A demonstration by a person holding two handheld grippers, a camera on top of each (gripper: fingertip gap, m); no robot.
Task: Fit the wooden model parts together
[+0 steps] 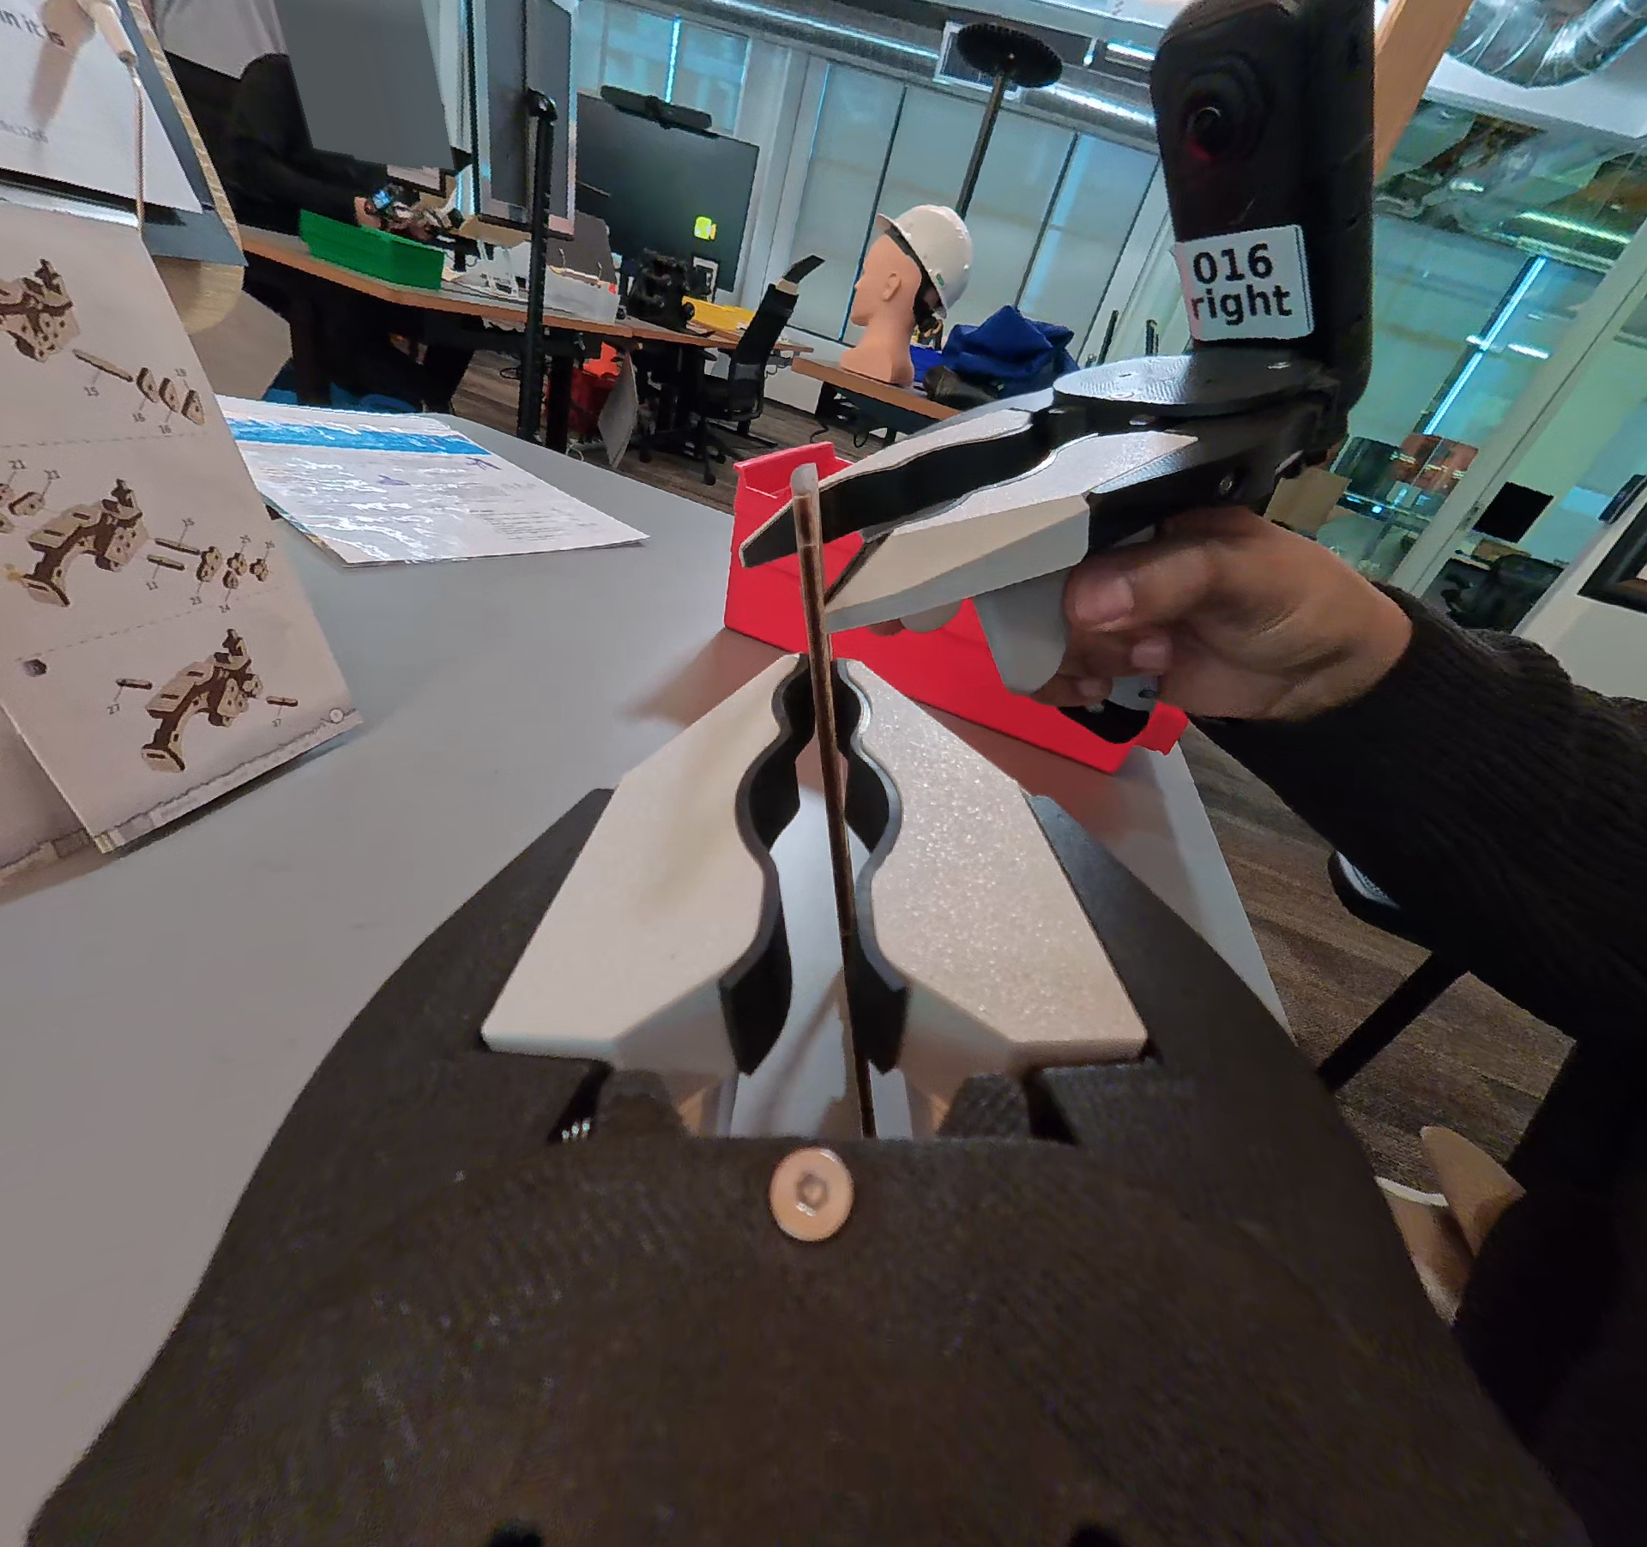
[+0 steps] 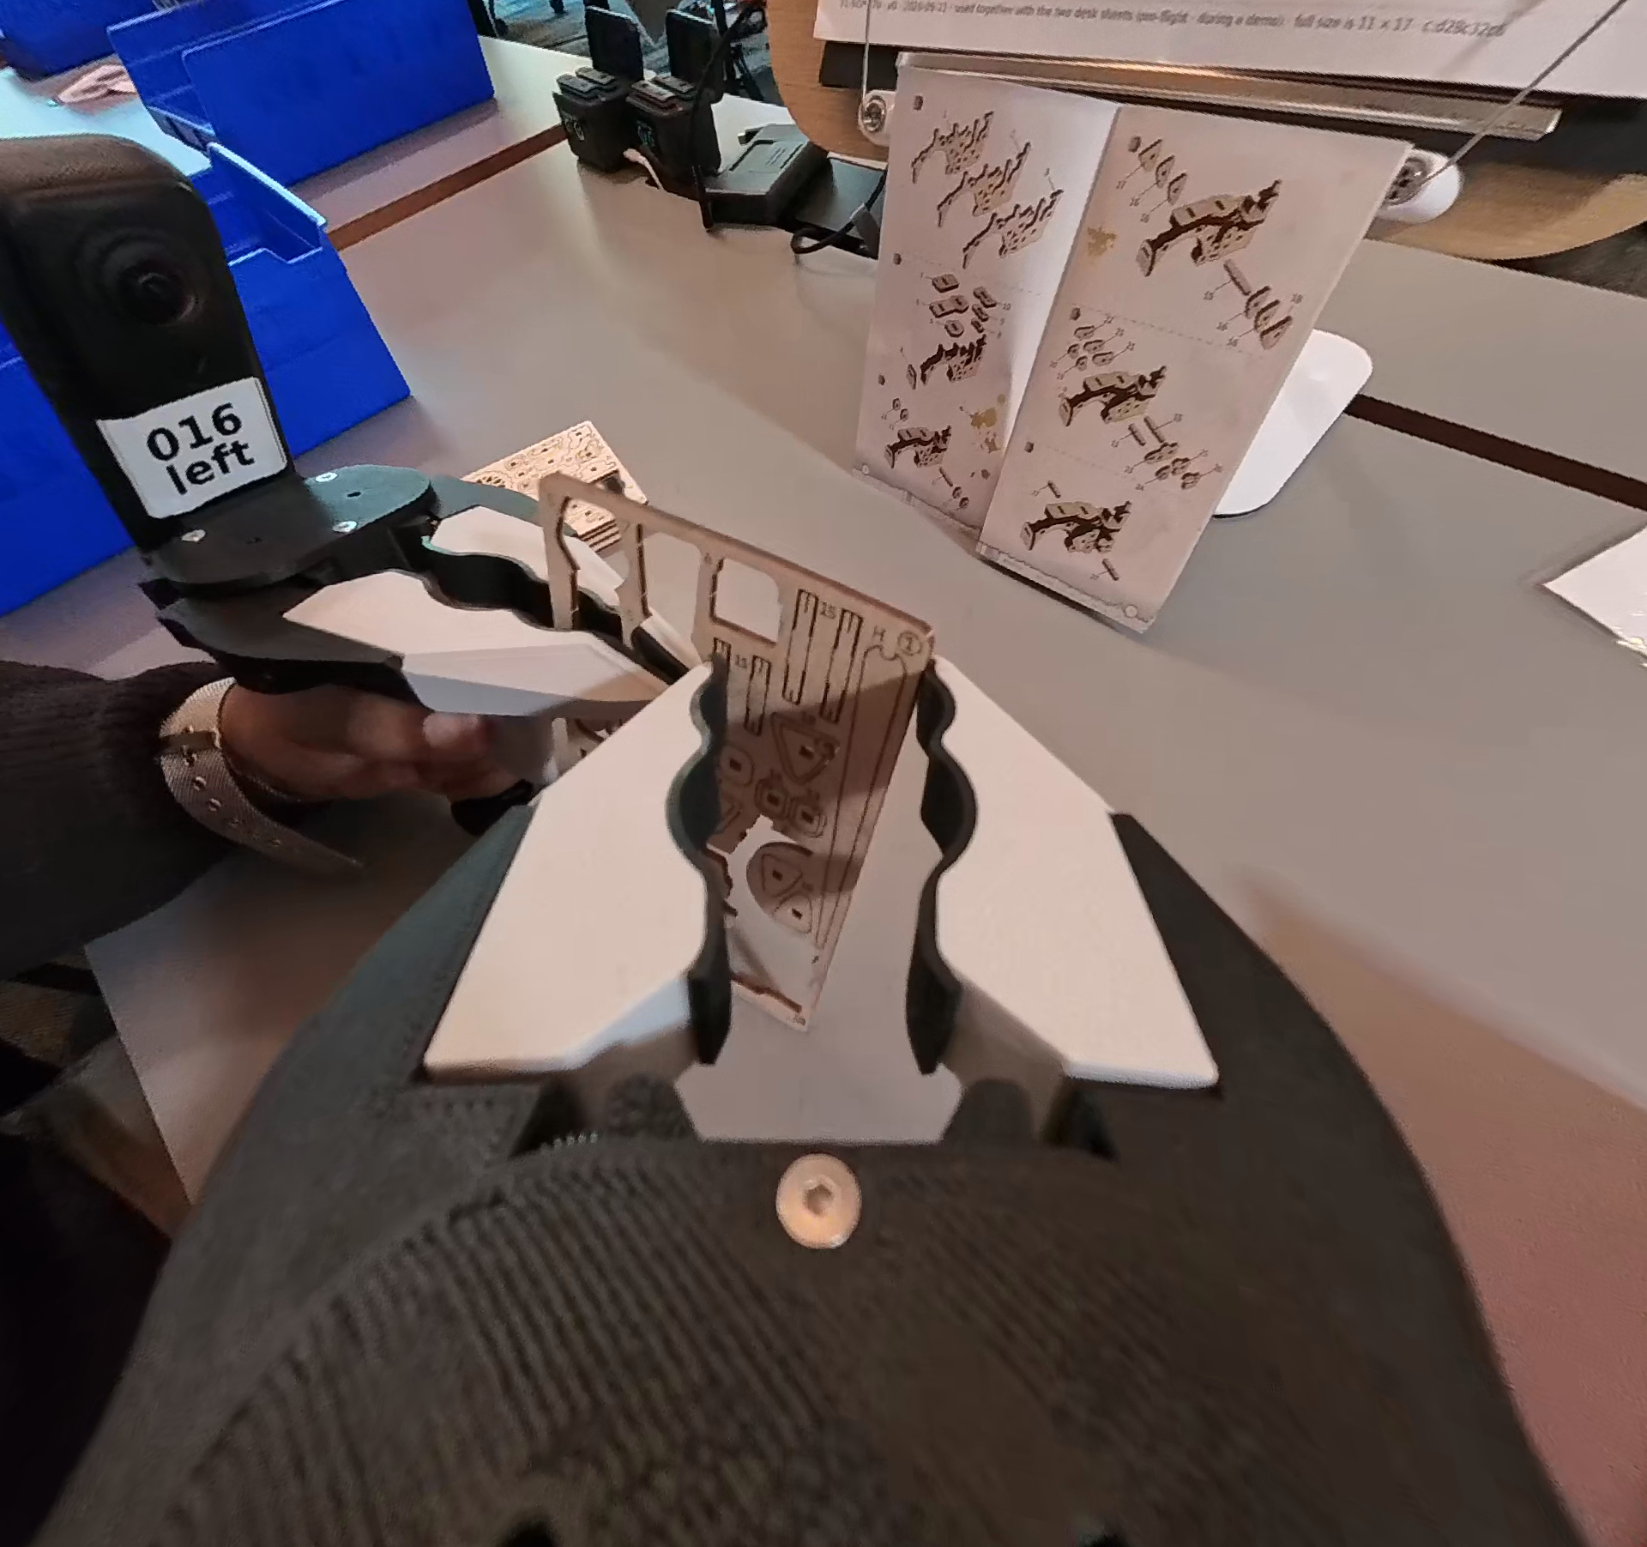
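A thin laser-cut wooden parts sheet (image 2: 802, 755) stands on edge above the grey table (image 2: 1248, 702). In the left wrist view it shows edge-on as a dark strip (image 1: 835, 791). My left gripper (image 1: 820, 684) is shut on the sheet; in the right wrist view the left gripper (image 2: 615, 639) clamps the sheet's left part. My right gripper (image 2: 820, 684) is open, and the sheet's right end lies slantwise between its fingers. In the left wrist view the right gripper (image 1: 791, 586) straddles the sheet's upper end, one finger on each side.
An assembly instruction sheet (image 2: 1114, 345) stands propped at the back, also in the left wrist view (image 1: 134, 524). Another wooden parts sheet (image 2: 553, 470) lies flat behind the left gripper. A red bin (image 1: 936, 657), blue bins (image 2: 294, 69), chargers (image 2: 642, 122) and papers (image 1: 419, 479) sit around.
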